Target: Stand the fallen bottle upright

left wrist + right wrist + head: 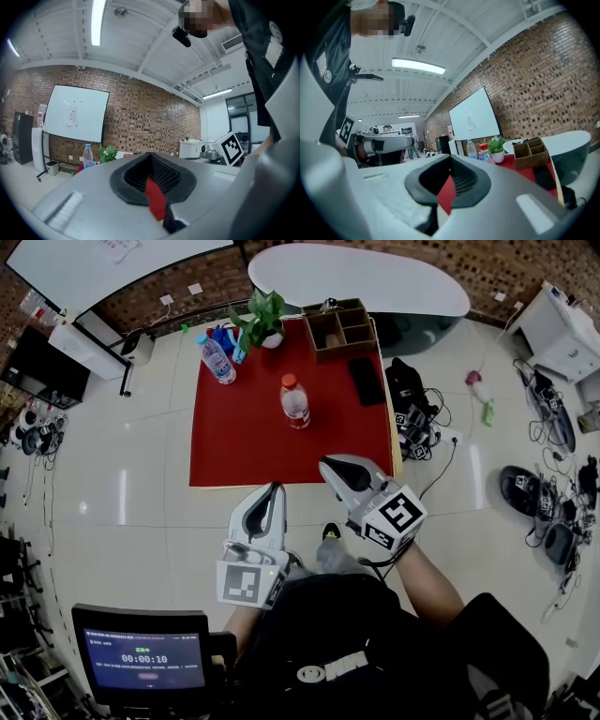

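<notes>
Bottles both stand upright on the red desk [244,451]: a red-capped bottle [294,401] mid-desk and a blue-capped bottle [217,359] near its far left corner; none lies fallen. Left tool [275,491] and right tool [333,468] hover at the near edge, jaws together, empty. Pushed forward closed, either would likely topple the red-capped bottle rather than grip it.

The tabletop [244,446] was red. The red-capped bottle [294,402] and blue-capped bottle [217,360] were clear. The potted plant [262,317] was green, its pot white.
</notes>
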`<move>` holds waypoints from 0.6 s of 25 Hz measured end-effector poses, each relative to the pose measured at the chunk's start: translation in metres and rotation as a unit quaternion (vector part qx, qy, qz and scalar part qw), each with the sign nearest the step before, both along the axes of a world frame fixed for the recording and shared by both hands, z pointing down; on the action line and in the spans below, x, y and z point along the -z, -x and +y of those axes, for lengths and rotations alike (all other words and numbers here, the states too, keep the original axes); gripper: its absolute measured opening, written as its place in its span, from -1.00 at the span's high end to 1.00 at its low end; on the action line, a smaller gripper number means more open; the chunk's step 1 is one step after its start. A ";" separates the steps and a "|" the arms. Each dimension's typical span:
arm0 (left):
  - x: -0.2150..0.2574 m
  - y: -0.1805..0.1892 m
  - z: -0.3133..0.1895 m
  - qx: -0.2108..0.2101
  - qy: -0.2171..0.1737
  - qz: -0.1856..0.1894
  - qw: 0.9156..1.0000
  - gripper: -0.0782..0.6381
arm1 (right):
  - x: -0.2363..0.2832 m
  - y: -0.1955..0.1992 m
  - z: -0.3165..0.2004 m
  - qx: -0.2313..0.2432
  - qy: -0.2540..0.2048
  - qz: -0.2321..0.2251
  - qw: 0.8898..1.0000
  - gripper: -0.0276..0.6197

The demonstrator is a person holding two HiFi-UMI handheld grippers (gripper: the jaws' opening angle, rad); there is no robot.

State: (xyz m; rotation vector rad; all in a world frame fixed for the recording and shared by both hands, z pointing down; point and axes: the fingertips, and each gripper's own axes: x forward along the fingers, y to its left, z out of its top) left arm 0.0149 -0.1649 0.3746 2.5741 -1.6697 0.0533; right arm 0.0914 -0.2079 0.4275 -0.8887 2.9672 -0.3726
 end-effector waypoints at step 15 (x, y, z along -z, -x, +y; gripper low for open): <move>0.014 0.044 0.108 -0.032 -0.033 0.020 0.999 0.77 | 0.019 0.046 0.122 -0.040 -0.007 0.005 0.999 0.91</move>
